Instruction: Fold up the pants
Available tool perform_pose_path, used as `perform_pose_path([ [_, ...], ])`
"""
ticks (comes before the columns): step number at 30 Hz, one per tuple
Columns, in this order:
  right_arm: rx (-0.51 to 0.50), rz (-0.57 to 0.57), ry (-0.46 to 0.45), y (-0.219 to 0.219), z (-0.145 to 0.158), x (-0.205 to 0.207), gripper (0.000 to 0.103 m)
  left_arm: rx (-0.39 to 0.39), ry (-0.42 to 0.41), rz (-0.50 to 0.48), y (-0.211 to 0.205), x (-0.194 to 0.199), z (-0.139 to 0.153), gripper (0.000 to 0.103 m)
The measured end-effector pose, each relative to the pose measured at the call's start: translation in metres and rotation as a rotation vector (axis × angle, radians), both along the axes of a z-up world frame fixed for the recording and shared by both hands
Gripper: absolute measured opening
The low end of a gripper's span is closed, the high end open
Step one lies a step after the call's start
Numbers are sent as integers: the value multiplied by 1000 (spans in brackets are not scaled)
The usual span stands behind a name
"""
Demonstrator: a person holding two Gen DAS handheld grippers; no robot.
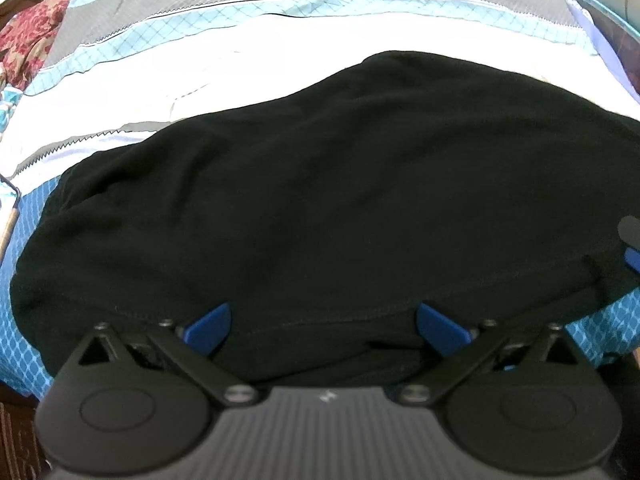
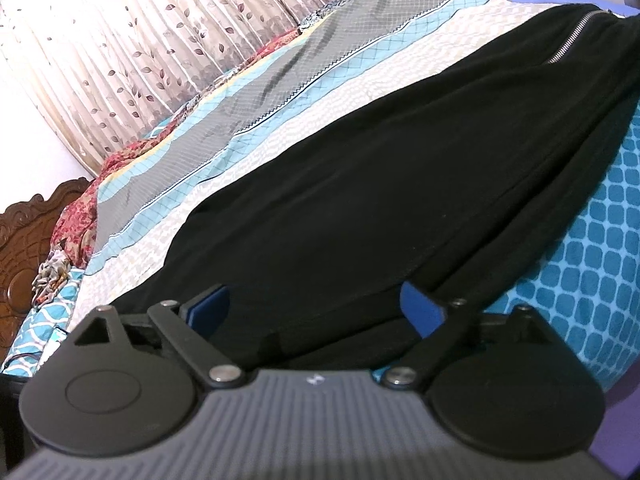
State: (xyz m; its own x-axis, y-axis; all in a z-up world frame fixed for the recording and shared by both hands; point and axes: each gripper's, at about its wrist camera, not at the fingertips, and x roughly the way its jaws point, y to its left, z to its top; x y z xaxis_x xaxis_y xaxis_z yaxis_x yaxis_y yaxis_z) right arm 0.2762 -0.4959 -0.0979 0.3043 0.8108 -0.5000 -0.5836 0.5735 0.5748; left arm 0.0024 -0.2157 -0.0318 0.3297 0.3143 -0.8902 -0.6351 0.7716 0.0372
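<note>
Black pants (image 1: 320, 184) lie folded in a broad flat stack on the striped bedsheet (image 1: 240, 56). My left gripper (image 1: 325, 322) hangs over their near hem. It is open, with the blue pads (image 1: 212, 322) wide apart and the hem's edge lying loose between them. In the right wrist view the same pants (image 2: 380, 184) stretch away, and a silver zipper (image 2: 568, 40) shows at the far end. My right gripper (image 2: 316, 308) is open too, straddling the near edge of the fabric without pressing on it. A blue fingertip (image 1: 633, 258) of the other gripper pokes in at the left wrist view's right edge.
The bed's blue patterned sheet (image 2: 592, 240) runs along the near side. A red floral cloth (image 2: 80, 208) lies bunched by the carved wooden headboard (image 2: 24, 248). A leaf-print curtain (image 2: 160, 40) hangs behind the bed.
</note>
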Motion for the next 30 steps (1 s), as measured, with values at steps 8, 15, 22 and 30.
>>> perform_pose_path([
  [8, 54, -13, 35, -6, -4, -1, 98, 28, 9, -8, -5, 1, 5, 103],
  [15, 46, 10, 14, -6, -1, -3, 98, 101, 17, -31, -22, 10, 17, 103],
  [22, -26, 16, -107, -5, 21, -19, 98, 152, 11, -50, -34, 23, 38, 103],
  [30, -23, -37, -170, -21, 44, -20, 97, 167, -32, -75, -46, 37, 68, 103],
])
